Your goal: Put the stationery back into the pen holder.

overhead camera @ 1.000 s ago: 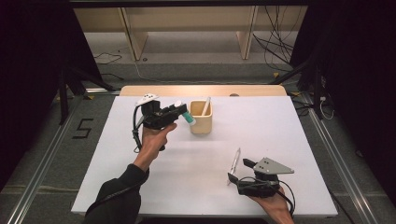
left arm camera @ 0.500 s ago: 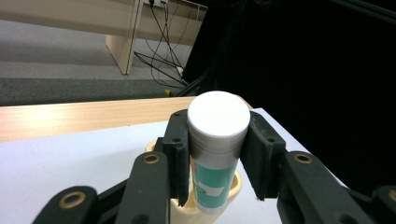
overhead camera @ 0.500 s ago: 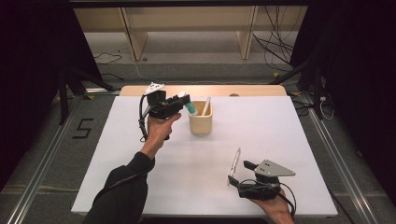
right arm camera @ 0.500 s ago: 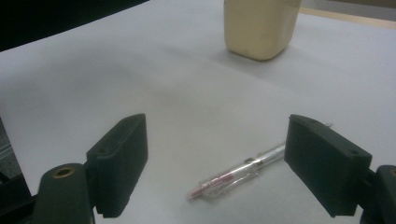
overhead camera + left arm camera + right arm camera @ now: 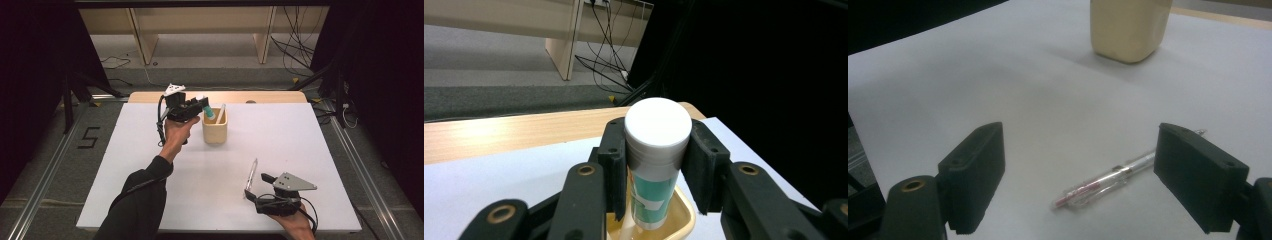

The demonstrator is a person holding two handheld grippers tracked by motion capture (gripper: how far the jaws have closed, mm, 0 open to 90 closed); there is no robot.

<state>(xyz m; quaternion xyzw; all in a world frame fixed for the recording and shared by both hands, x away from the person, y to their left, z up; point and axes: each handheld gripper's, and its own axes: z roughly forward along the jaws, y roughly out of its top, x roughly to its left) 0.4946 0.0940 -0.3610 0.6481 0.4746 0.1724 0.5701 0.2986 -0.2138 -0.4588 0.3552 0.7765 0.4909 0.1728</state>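
Left gripper (image 5: pixel 656 185): closed on a teal-and-white plastic tube with white cap (image 5: pixel 655 150), held over the cream square holder (image 5: pixel 214 129) at frame centre, probably for dropping in. Right gripper (image 5: pixel 1098 175): spread wide, nothing held, a clear plastic pen (image 5: pixel 1118 175) lying on the white table (image 5: pixel 300 135) between its jaws, lower right — likely the next pick.

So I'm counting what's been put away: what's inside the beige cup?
The beige cup holds a white stick-like item and the lower end of a teal tube, gripped by the left tongs. The cup's bottom is hidden.
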